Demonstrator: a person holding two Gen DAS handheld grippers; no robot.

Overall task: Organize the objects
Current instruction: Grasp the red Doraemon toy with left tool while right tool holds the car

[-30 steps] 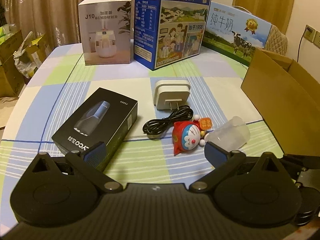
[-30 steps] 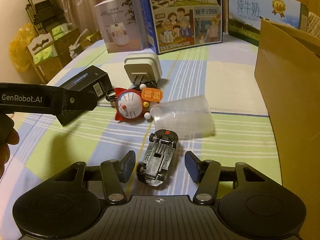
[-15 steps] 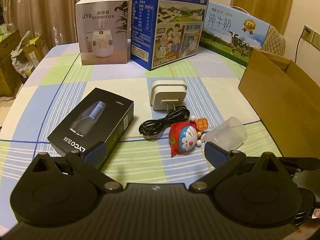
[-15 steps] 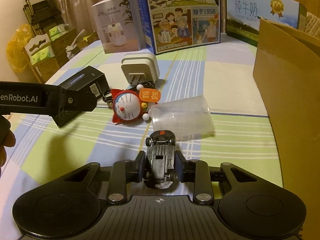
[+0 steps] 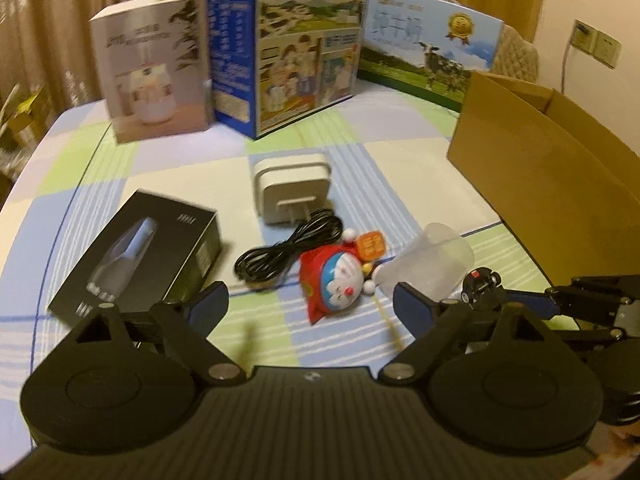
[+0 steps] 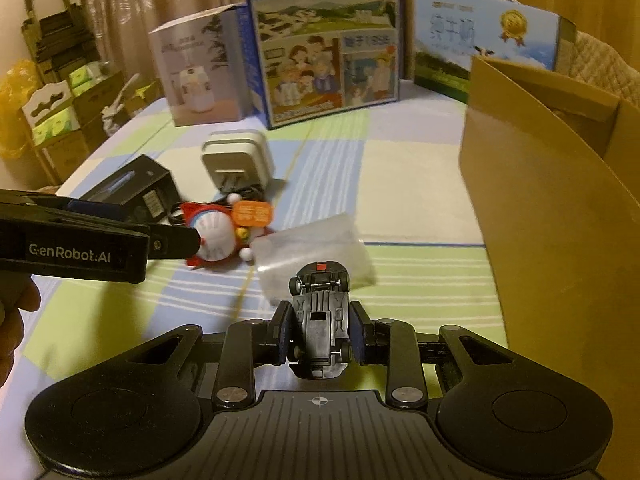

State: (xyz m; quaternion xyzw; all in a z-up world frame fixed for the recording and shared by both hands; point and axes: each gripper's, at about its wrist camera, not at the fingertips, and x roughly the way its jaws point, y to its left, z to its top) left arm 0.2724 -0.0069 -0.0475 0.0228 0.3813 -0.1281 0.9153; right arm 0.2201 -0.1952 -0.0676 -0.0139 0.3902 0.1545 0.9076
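Right claw (image 6: 320,332) now clenched on upturned toy car (image 6: 320,320); left claw (image 5: 310,306) narrowed, released, empty.

toy car (image 6: 320,324): black, belly-up with its chassis and wheels showing, nose pointing away toward the table's far edge, sitting clamped between two pads above the checked tablecloth's near edge.
clear plastic cup (image 5: 430,260): lying on its side just beyond the car, toward the table's right side, mouth facing the cardboard box.
Doraemon figure (image 5: 340,276): red and blue, lying face-up beside the cup, an orange tag at its head.
black cable (image 5: 288,248): lying coiled, touching the figure's far side.
white charger (image 5: 292,190): resting prongs-forward near the table's middle.
black product box (image 5: 140,256): lying flat toward the left edge.
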